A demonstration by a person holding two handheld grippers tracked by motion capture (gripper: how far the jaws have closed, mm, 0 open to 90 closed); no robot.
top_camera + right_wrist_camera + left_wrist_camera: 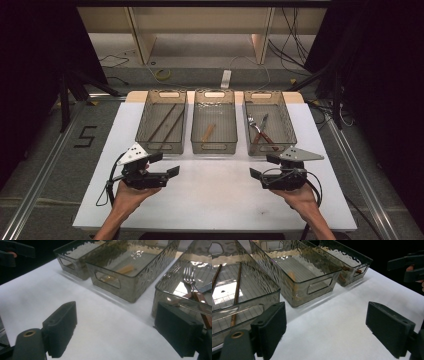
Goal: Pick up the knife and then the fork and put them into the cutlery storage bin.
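Three smoky clear bins stand in a row at the back of the white table [215,197]. The left bin [161,147] holds two long brown chopsticks [167,122]. A short wooden utensil [208,132] lies in the middle bin [214,148]. The right bin [287,120] holds a fork [251,121] and other brown-handled cutlery. My left gripper [164,164] is held just in front of the left bin, open, with nothing between its jaws [325,327]. My right gripper [263,166] is held in front of the right bin, also open and empty [115,330]; the fork [188,275] lies just beyond it.
Bare white table stretches between the two grippers and the bins. Metal rails [45,170] run along both sides of the table. Behind it are wooden shelf legs [140,40] and loose cables [162,74] on the floor. A black "5" [85,136] is marked on the floor at the left.
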